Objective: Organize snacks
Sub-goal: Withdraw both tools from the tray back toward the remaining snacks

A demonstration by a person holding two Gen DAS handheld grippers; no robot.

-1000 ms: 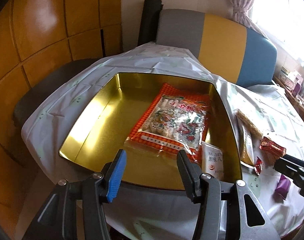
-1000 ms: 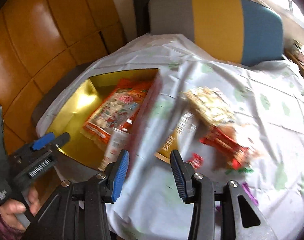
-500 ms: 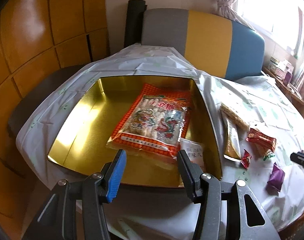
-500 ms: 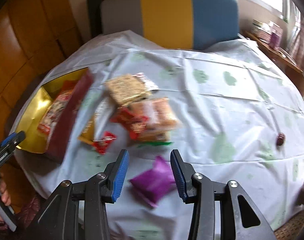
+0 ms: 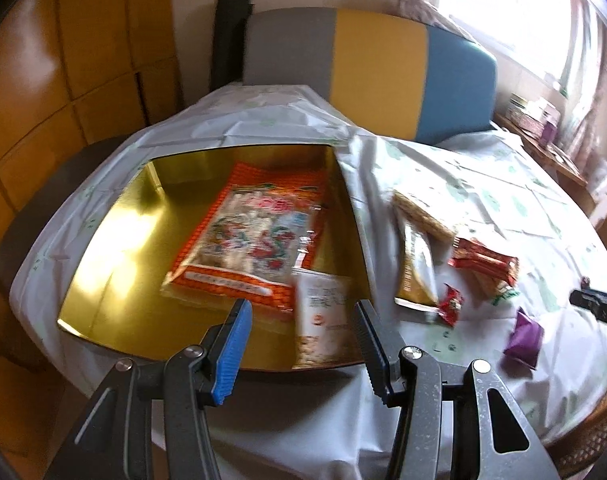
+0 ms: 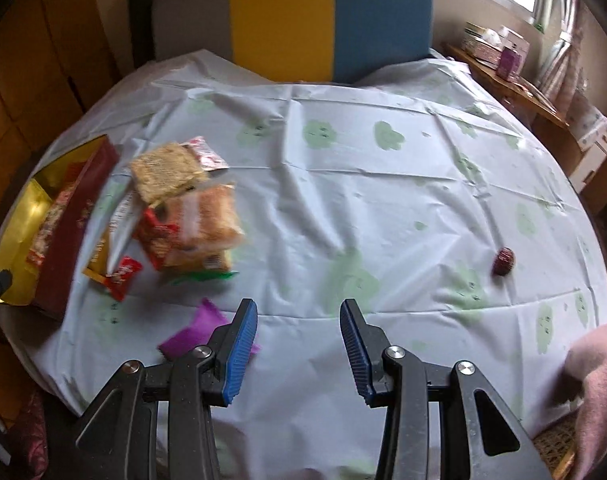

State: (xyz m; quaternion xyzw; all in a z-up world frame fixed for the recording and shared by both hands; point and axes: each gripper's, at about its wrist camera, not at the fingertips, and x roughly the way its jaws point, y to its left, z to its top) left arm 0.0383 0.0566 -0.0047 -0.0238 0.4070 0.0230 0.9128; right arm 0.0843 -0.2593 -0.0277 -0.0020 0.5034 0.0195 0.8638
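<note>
A gold tin box [image 5: 115, 264] [image 6: 19, 220] sits at the table's left, holding a large orange snack bag [image 5: 251, 240] and a small white packet [image 5: 321, 312]. My left gripper [image 5: 301, 316] hovers open over the box's near edge, nothing between its fingers. Right of the box lies a pile of snacks: a beige cracker pack [image 6: 165, 176], orange and red packets [image 6: 199, 228], a gold sachet [image 5: 415, 272], a small red candy [image 6: 121, 276]. A purple packet [image 6: 193, 330] lies just left of my right gripper [image 6: 299, 320], which is open over bare tablecloth. A dark red candy [image 6: 503, 262] sits alone at the right.
The round table wears a white cloth with green prints [image 6: 343, 184]. A grey, yellow and blue chair back [image 6: 303, 16] stands behind it. Orange wall panels [image 5: 63, 60] are at the left. A shelf with boxes [image 6: 499, 52] and a pink sleeve [image 6: 599, 380] are at the right.
My right gripper swung rightwards from the box, past the snack pile and the purple packet, to the cloth's middle. The left gripper shifted slightly, so the box now sits further left in its view.
</note>
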